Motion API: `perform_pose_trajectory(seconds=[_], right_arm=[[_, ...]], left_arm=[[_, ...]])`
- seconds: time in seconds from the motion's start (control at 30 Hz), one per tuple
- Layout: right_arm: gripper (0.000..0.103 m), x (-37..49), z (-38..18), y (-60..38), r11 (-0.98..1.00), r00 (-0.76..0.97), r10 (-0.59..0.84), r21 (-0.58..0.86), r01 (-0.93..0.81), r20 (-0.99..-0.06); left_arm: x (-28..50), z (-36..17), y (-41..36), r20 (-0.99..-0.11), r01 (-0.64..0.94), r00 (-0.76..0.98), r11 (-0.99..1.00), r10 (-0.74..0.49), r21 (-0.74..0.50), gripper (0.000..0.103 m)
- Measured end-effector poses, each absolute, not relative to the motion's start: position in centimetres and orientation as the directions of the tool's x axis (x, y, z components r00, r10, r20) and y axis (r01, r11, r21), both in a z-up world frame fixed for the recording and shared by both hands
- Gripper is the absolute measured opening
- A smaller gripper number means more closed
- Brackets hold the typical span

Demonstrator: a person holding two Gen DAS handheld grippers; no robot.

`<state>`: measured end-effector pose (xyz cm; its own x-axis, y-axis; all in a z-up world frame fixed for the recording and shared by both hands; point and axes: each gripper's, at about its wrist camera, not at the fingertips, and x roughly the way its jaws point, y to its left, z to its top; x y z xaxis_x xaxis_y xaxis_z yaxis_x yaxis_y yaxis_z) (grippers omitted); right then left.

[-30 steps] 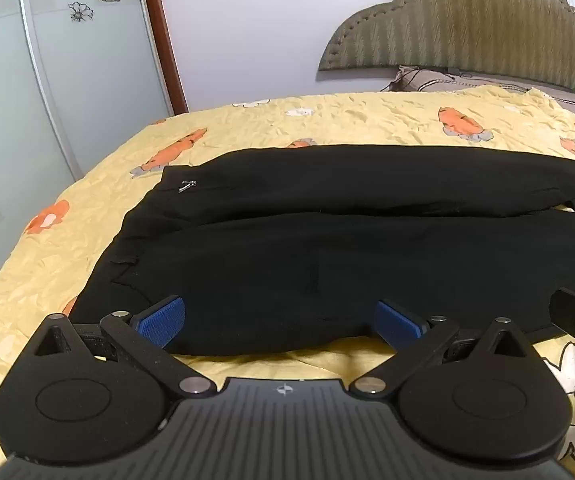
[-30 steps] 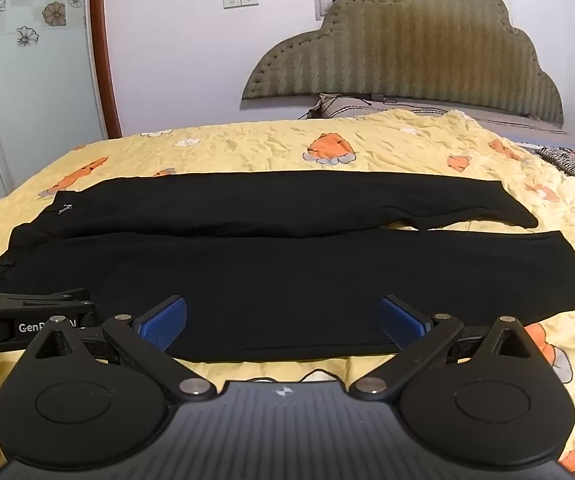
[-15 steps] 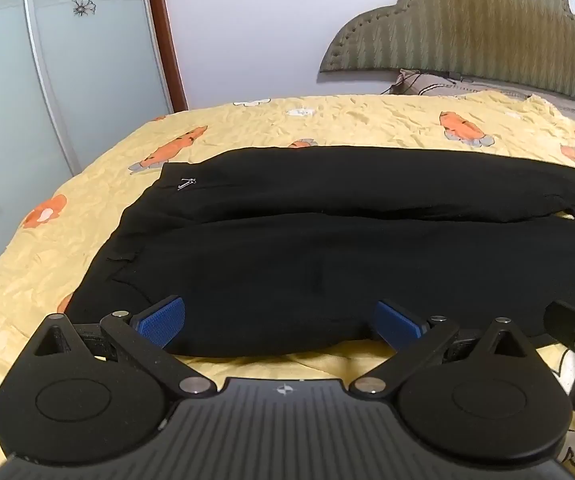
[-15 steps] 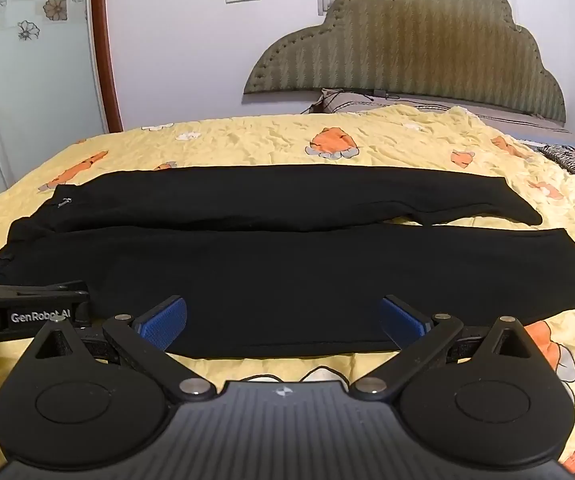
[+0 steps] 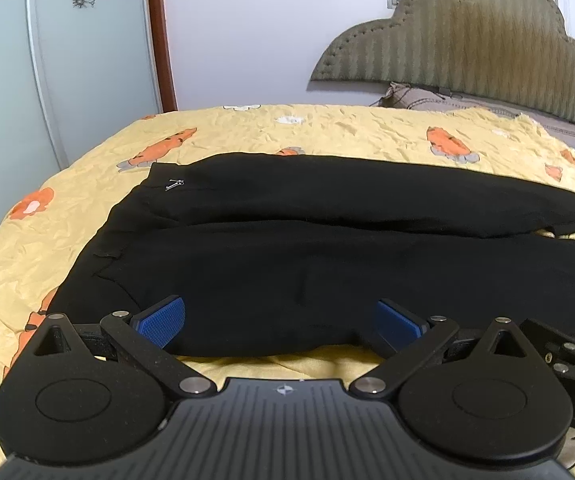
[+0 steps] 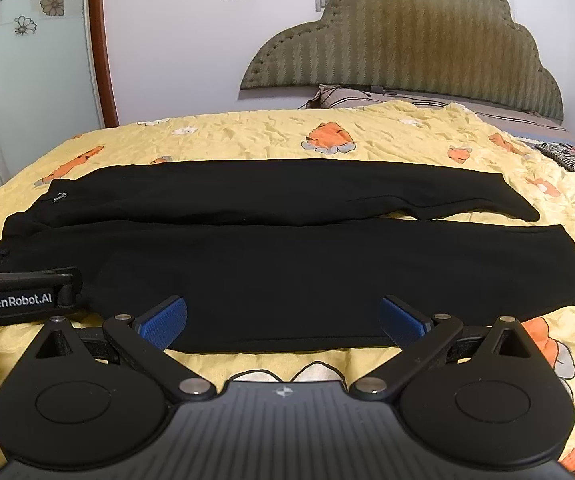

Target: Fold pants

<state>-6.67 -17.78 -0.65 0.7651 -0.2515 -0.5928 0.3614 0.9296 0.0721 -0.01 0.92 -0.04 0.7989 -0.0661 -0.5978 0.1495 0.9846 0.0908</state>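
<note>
Black pants [image 6: 247, 264] are lying lengthwise across the bed [image 6: 367, 136], just ahead of both spread grippers: left gripper [image 5: 279, 322] nearing the waist, right gripper [image 6: 283, 320] facing mid-leg.

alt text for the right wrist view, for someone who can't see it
Black pants lie flat across a yellow bedspread, waist at left, legs side by side running right. The open right gripper hovers at the near leg's edge, the left gripper beside it at far left.
</note>
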Motion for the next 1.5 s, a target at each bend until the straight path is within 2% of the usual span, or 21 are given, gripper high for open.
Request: perform_pose_trajectory(seconds=[0.2, 1.5], right_arm=[[0.103, -6.7, -0.7, -17.8, 0.929, 0.763, -0.253, 0.072, 0.364, -0.594], [0.103, -5.7, -0.2, -17.1, 0.941, 0.774, -0.223, 0.076, 0.329, -0.592]], left_arm=[[-0.1, -0.1, 0.4, -0.596, 0.158, 0.801, 0.979, -0.049, 0.131, 0.102], [1.3, -0.5, 1.2, -0.612, 0.117, 0.791, 0.982, -0.002, 0.148, 0.102]])
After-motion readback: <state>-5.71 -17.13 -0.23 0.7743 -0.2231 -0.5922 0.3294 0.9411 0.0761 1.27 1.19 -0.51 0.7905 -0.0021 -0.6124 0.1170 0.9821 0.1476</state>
